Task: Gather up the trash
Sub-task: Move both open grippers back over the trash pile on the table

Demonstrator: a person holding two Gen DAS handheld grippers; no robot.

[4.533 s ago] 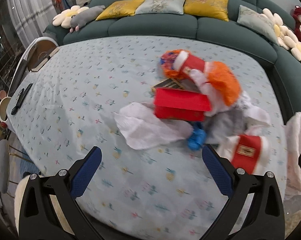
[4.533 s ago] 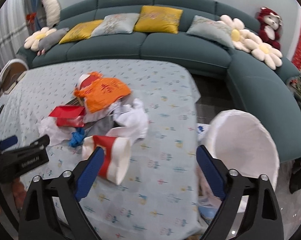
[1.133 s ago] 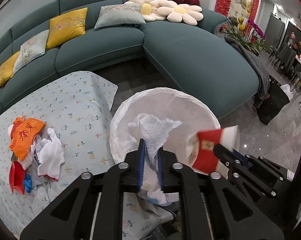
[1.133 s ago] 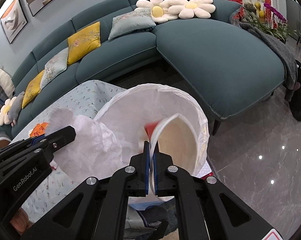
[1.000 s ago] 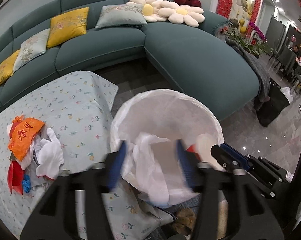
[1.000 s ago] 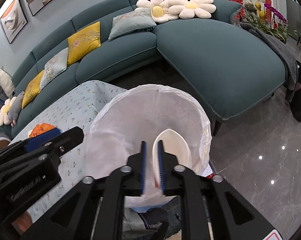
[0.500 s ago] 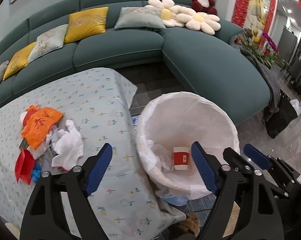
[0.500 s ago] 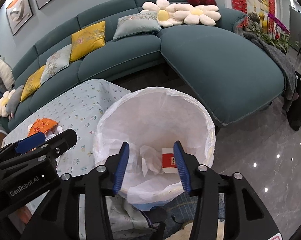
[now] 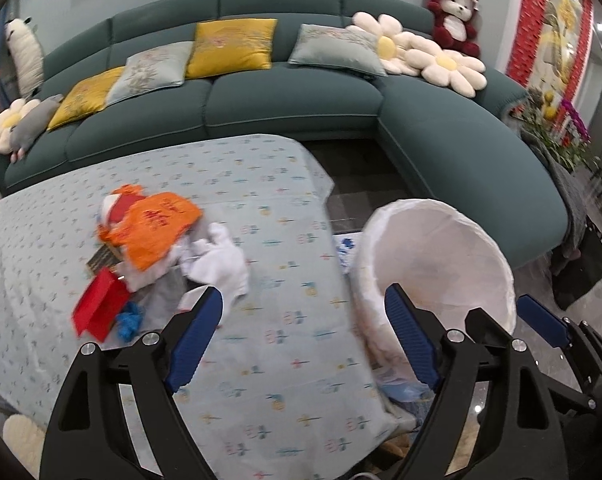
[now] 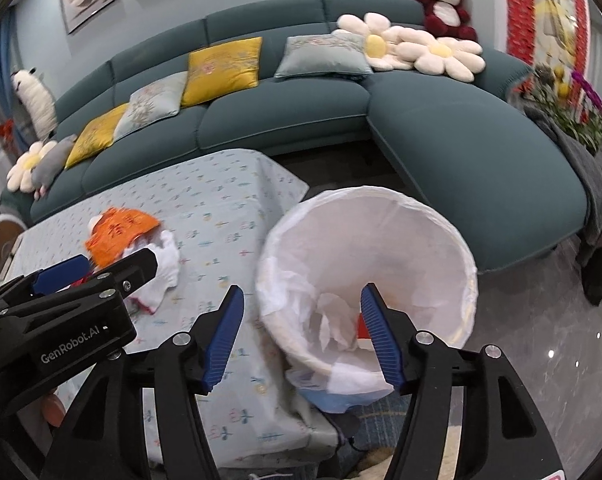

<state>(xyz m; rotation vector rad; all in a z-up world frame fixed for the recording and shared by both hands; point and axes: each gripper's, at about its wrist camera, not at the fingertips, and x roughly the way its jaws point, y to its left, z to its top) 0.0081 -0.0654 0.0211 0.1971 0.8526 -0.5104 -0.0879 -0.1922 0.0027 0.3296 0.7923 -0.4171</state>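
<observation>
Trash pile [image 9: 149, 256] sits on the flower-print tablecloth [image 9: 285, 336], toward the cloth's left half, well apart from its right edge: orange plastic bag [image 9: 157, 232] on top, a red-and-white cup [image 9: 119, 206] tucked at the bag's far side, crumpled white tissue [image 9: 221, 264] touching the bag on the right, red box [image 9: 99, 312] at the near-left of the pile, small blue wrapper [image 9: 129, 320] touching the box, a dark patterned card [image 9: 101, 258] partly under the bag. White-lined trash bin [image 10: 453, 248] stands on the floor just beside the cloth's right edge, tilted in the fisheye; inside it lie crumpled white paper [image 10: 333, 320] and a red cup [image 10: 363, 326], the cup mostly hidden behind the right gripper's finger. Left gripper [image 9: 305, 340] hovers above the cloth's near-right corner area; its jaws have just been opening, now wide apart, nothing between them. Right gripper [image 10: 303, 336] hovers above the bin's near rim; its jaws have just been opening too, now released, nothing pinched, bin contents visible through the gap. The right wrist view shows the left gripper's body at the left edge, over the tissue. Teal sectional sofa [image 9: 293, 100] wraps behind the table with yellow cushions [image 9: 233, 46], flower pillows [image 9: 421, 58] and a red teddy bear [image 9: 457, 18].
</observation>
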